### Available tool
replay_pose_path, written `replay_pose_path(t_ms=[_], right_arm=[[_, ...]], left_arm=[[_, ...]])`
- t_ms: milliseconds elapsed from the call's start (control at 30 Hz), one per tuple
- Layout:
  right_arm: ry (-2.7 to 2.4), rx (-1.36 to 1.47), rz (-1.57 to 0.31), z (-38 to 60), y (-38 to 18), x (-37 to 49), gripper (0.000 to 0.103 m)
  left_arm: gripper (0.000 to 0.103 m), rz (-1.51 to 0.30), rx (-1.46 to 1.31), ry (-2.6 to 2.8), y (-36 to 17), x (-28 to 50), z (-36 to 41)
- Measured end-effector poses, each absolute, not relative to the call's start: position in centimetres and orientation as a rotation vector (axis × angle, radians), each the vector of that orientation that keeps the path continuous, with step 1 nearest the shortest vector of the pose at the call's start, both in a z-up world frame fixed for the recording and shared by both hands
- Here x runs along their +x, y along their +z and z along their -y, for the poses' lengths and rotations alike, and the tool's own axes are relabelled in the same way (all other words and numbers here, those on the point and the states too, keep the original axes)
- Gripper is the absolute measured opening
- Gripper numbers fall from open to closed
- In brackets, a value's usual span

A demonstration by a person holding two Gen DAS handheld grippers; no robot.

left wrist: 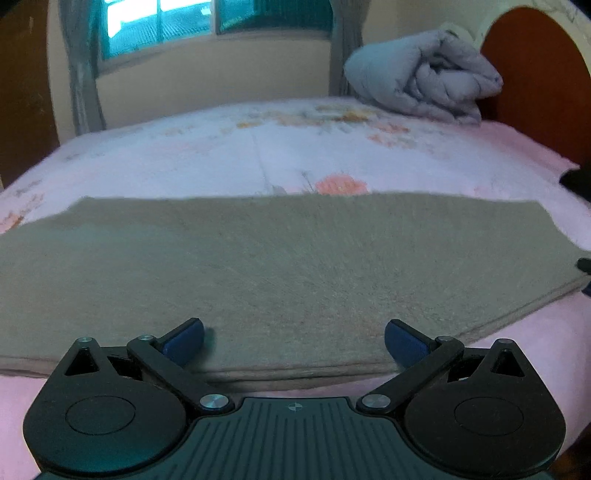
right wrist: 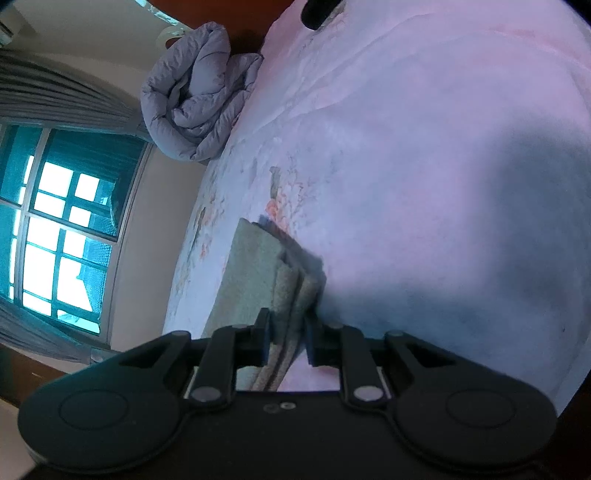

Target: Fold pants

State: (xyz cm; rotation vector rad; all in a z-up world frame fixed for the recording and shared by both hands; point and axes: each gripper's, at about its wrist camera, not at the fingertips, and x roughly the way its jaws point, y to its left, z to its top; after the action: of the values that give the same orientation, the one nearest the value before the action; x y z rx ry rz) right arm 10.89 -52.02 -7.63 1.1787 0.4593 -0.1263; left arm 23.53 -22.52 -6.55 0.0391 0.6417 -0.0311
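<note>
Left wrist view, far left: a grey curtain (left wrist: 83,74) is hanging beside the window (left wrist: 207,22). The olive-grey pants (left wrist: 280,266) are lying flat across the near part of the bed (left wrist: 221,147), spreading the full width of the view as a broad folded panel, the near edge showing stacked layers. The left tool (left wrist: 294,341) is sitting released, its blue pads (left wrist: 184,341) spread wide apart over that near edge and gripping nothing. Further right, a rolled grey comforter (left wrist: 424,85) is resting at the far corner of the bed against the brown headboard (left wrist: 535,81).

Right wrist view, rolled sideways: the window (right wrist: 62,225) is showing on the left, the comforter (right wrist: 199,96) above it. The right tool (right wrist: 287,338) is clenching on the layered edge of the pants (right wrist: 255,273), fabric bunching between the pads and lifting off the pink floral sheet (right wrist: 424,166). A dark object (right wrist: 317,13) is lying at the top edge, too cropped to identify.
</note>
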Motion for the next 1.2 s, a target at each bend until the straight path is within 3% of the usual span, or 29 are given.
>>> replay_pose_path(t_ms=[400, 667, 800, 900, 967, 1000, 1067, 1200], right_arm=[[-0.132, 1.046, -0.463, 50.9, -4.4, 11.6, 0.008], [0.112, 0.666, -0.399, 37.9, 6.3, 15.3, 0.008], [0.234, 0.507, -0.407, 28.0, 8.7, 16.8, 0.008], [0.342, 0.379, -0.457, 19.1, 7.6, 17.4, 0.008], [0.425, 0.354, -0.527, 14.1, 5.3, 17.5, 0.016], [0.495, 0.327, -0.612, 10.9, 3.2, 17.8, 0.03], [0.561, 0.262, -0.756, 7.4, 0.6, 17.7, 0.026], [0.468, 0.297, -0.65, 9.9, 1.4, 15.2, 0.028]], left_arm=[[0.103, -0.666, -0.006, -0.073, -4.7, 25.0, 17.6], [0.103, -0.483, -0.063, 0.168, 0.7, 20.9, -0.1], [0.103, -0.452, -0.155, 0.301, 1.4, 17.8, -9.3], [0.103, -0.459, -0.226, 0.37, 0.6, 15.4, -14.4], [0.103, -0.469, -0.252, 0.402, -0.3, 14.0, -16.7], [0.103, -0.477, -0.264, 0.413, -0.8, 13.6, -17.5], [0.103, -0.504, -0.303, 0.415, -1.8, 13.1, -18.8], [0.103, -0.508, -0.353, 0.324, -3.3, 13.3, -18.2]])
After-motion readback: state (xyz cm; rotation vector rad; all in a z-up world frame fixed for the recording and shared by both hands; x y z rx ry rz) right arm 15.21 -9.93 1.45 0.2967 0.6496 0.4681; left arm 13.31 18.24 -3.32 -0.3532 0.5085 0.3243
